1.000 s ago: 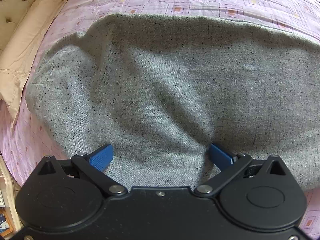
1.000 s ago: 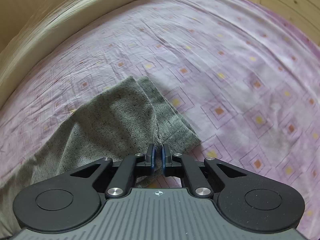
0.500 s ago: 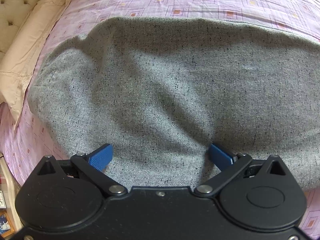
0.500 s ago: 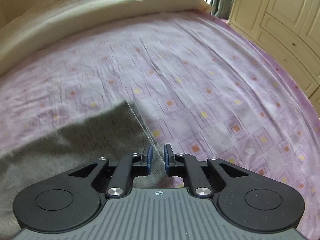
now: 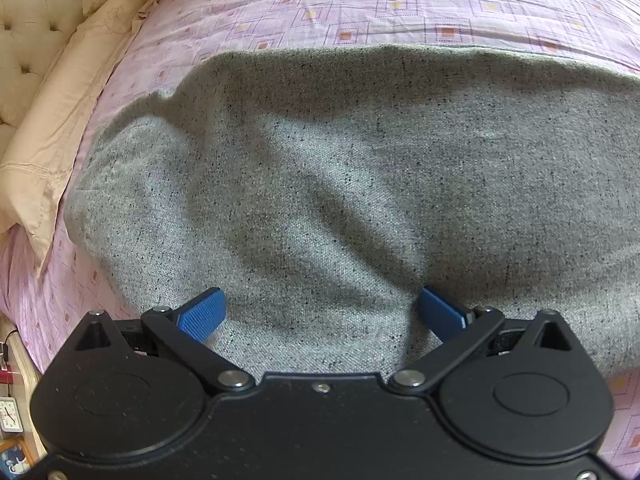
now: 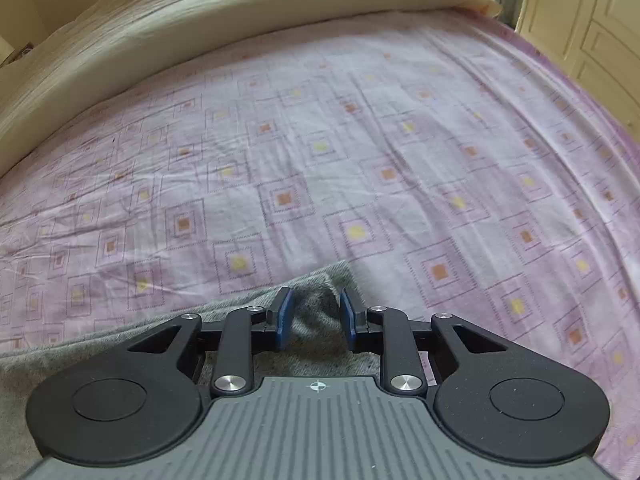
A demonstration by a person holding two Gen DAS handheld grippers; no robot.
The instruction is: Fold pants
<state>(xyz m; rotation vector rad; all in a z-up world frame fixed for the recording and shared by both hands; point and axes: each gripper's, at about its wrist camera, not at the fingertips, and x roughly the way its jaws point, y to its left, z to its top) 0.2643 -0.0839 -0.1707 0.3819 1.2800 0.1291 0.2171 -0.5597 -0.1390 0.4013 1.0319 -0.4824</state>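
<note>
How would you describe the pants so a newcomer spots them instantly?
Start at the bed's pink sheet with its square print. Beside the cream pillow lies a broad, rumpled spread of cloth: the pants. They alone are speckled grey knit, with no pattern.

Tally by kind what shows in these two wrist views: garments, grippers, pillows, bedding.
Grey pants: 1
Grippers: 2, left gripper and right gripper, both open
Cream pillows: 2 in the left wrist view
Pink patterned bedsheet: 1
Cream blanket: 1
Total: 7
</note>
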